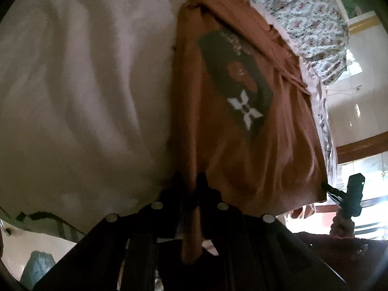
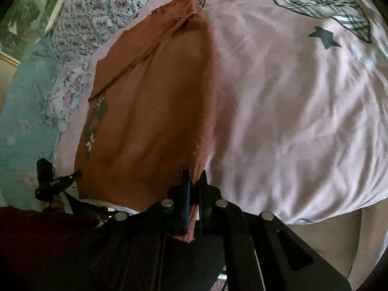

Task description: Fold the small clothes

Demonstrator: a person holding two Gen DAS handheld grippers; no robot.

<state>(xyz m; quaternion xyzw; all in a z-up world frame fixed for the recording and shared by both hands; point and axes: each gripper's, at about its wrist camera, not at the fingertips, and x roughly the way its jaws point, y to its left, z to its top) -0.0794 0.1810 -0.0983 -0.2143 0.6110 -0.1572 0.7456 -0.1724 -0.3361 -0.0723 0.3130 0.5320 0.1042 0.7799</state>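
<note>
A rust-orange small garment with a dark printed patch and a white flower lies on a pale pink bed sheet. My left gripper is shut on the garment's near hem, with cloth hanging down between its fingers. The right wrist view shows the same garment partly folded along its length. My right gripper is shut on its near hem corner. Each gripper shows in the other's view, the right gripper and the left gripper, both at the garment's near edge.
A floral cloth lies at the far side of the bed, and also shows in the right wrist view. The pink sheet carries a plaid cactus print and a dark star. A light blue cloth lies at the left.
</note>
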